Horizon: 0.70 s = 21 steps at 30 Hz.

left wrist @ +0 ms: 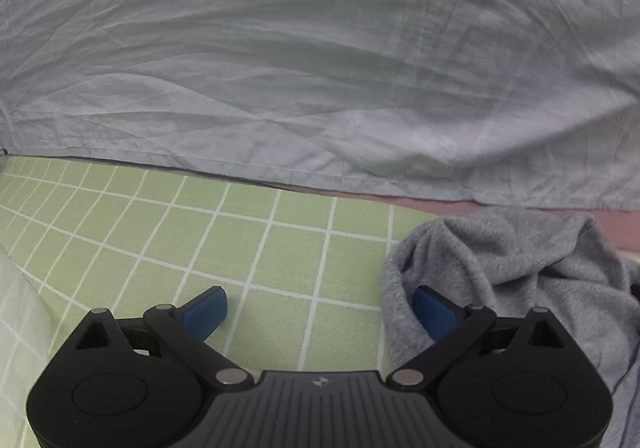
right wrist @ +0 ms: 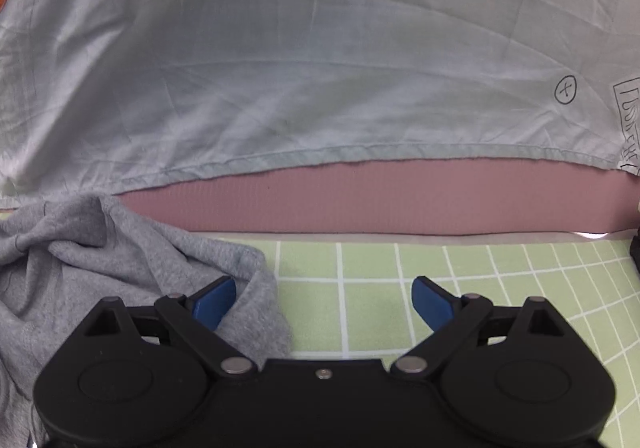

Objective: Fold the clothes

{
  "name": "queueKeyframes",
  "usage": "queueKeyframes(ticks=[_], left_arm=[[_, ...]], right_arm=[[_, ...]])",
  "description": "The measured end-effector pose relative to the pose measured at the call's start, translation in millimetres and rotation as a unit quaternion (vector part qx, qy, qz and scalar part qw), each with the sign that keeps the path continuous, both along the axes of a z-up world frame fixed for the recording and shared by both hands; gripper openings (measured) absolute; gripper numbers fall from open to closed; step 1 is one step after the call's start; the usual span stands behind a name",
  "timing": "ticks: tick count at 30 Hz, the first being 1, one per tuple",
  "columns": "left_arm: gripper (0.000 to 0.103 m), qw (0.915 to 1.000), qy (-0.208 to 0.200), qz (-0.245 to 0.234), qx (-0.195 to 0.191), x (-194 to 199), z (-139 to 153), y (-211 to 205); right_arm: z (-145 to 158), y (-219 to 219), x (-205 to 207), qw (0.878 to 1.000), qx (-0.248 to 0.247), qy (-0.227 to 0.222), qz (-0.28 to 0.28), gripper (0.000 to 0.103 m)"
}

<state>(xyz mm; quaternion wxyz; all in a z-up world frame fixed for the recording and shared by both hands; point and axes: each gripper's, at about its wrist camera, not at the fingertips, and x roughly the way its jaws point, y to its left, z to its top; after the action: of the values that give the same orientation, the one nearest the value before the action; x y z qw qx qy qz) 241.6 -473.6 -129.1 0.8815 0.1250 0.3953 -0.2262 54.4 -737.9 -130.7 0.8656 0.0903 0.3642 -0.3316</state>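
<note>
Grey garment (left wrist: 520, 268) looks soft, floppy, bunched up; probably best pinched at an edge; left gripper (left wrist: 320, 312) and right gripper (right wrist: 324, 304) both gape wide, holding nothing.

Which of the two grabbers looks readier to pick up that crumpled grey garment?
Hard to call; slightly the right hand-held gripper. Both stand open, but its blue finger overlaps a raised fold of the grey garment. The left hand-held gripper only borders it.

You are looking at a surface under a green cloth with a white grid (left wrist: 248, 232). On it lie a crumpled grey garment (left wrist: 512, 272), a pink mat (right wrist: 380, 200), and a pale sheet (left wrist: 280, 68) overlapping the far edge.
</note>
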Motion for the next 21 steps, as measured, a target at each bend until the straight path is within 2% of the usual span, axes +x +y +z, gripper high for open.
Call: queueKeyframes(ticks=[3, 7, 9, 12, 14, 17, 21], left_arm=[[0.103, 0.9978, -0.053, 0.005, 0.039, -8.4, 7.2, -5.6], [0.103, 0.9882, -0.133, 0.012, 0.076, -24.0, 22.4, -11.5], [0.103, 0.9805, -0.186, 0.01, 0.062, -41.8, 40.4, -11.7], [0.103, 0.9738, -0.227, 0.013, 0.003, -66.3, 73.8, -3.3], [0.103, 0.9693, -0.243, 0.028, -0.02, -79.7, 92.4, 1.3], [0.103, 0.9671, -0.248, 0.051, -0.026, -96.6, 109.4, 7.4], [0.103, 0.9709, -0.226, 0.071, -0.039, -117.3, 119.8, 27.6]], right_arm=[[-0.1, 0.3, -0.8, 1.0, -0.012, 0.014, -0.003, 0.095], [-0.7, 11.1, -0.3, 0.992, -0.111, 0.058, -0.026, 0.099], [3.9, 22.4, -5.1, 0.986, -0.157, 0.057, -0.022, 0.099], [27.7, 39.1, -21.6, 0.977, -0.21, 0.015, -0.028, 0.099], [47.0, 47.5, -35.2, 0.973, -0.229, -0.014, -0.033, 0.099], [71.9, 55.4, -58.7, 0.972, -0.223, -0.049, -0.054, 0.099], [88.5, 71.7, -90.5, 0.967, -0.236, -0.059, -0.079, 0.099]])
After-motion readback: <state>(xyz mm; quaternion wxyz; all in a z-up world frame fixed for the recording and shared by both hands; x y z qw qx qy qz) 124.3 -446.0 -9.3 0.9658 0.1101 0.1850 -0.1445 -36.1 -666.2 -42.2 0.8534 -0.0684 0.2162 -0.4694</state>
